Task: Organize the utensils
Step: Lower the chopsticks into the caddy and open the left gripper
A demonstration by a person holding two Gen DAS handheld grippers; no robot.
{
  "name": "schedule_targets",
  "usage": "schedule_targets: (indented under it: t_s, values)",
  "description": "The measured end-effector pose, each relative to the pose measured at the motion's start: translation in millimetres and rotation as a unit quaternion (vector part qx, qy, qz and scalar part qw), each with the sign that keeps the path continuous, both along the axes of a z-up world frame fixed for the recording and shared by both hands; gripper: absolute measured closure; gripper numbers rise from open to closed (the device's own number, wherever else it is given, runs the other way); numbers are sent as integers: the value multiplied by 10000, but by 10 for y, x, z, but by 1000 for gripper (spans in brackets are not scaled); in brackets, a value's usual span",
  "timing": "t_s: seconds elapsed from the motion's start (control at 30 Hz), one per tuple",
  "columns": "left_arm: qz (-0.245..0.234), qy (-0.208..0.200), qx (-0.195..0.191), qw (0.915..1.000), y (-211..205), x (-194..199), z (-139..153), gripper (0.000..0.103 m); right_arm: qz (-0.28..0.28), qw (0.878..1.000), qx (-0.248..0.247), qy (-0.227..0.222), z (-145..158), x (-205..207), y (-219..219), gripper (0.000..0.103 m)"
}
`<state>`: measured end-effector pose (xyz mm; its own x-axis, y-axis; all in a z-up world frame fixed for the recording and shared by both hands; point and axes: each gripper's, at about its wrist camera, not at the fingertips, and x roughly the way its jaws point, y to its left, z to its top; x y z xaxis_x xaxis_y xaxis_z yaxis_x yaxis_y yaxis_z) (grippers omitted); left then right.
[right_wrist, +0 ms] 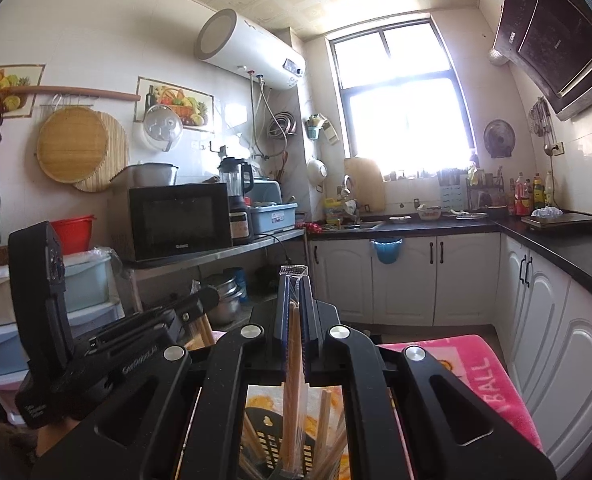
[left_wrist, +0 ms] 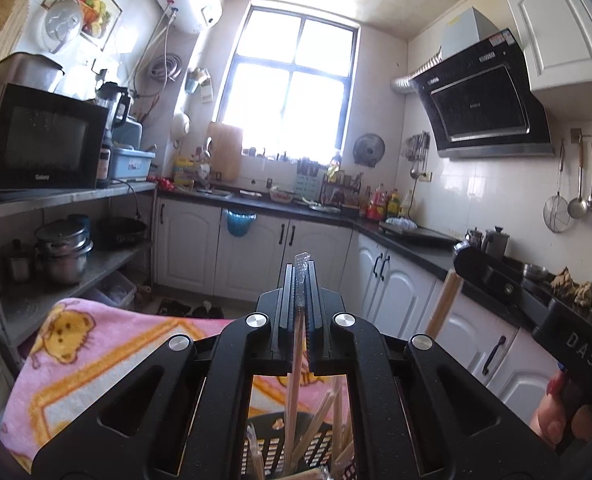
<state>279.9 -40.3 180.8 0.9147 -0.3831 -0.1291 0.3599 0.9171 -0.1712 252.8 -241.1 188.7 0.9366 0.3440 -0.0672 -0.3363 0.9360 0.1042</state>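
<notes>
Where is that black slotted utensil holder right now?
The black slotted utensil holder sits at the bottom of both wrist views, directly beneath the shut grippers, on the pink cartoon blanket, with wooden chopsticks standing inside.

Sunlit kitchen w/ window (left_wrist: 291,84), white cabinets (left_wrist: 255,256)

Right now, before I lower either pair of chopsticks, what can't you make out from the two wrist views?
- Black holder: its base and how full it is, cut off by the bottom edge and boxed in by the left gripper frame.
- Same in the right wrist view: the right gripper body hides the holder's rim.
- Lower ends of the wrapped chopsticks: blurred, cut off.
- Pink towel: what lies beneath is hidden.
</notes>
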Motion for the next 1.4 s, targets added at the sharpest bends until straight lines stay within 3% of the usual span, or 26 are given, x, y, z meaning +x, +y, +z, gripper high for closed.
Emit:
schedule_targets:
  t_s: [0.4, 0.9, 1.03, 1.1, 1.17, 1.4]
  values:
    - [-102, 379, 187, 9991, -48, 30, -348, 101, 20, 9998, 6, 179, -322, 191, 99, 98]
    - [-212, 753, 284, 9965, 6, -35, -587, 101, 109, 9961, -119, 862, -723, 196, 170, 97]
    - [-253, 883, 351, 9952, 2, -74, -610, 101, 86, 9938, -117, 1104, -787, 155, 129, 83]
    - [-278, 942, 394, 9944, 4, -95, -608, 101, 73, 9927, -142, 1192, -808, 125, 101, 82]
    - [-296, 988, 420, 9938, 1, -125, -612, 97, 58, 9915, -150, 1287, -822, 85, 78, 79]
    - [-332, 1082, 370, 9929, 75, -270, -580, 70, 59, 9879, -266, 1525, -867, -72, 17, 69]
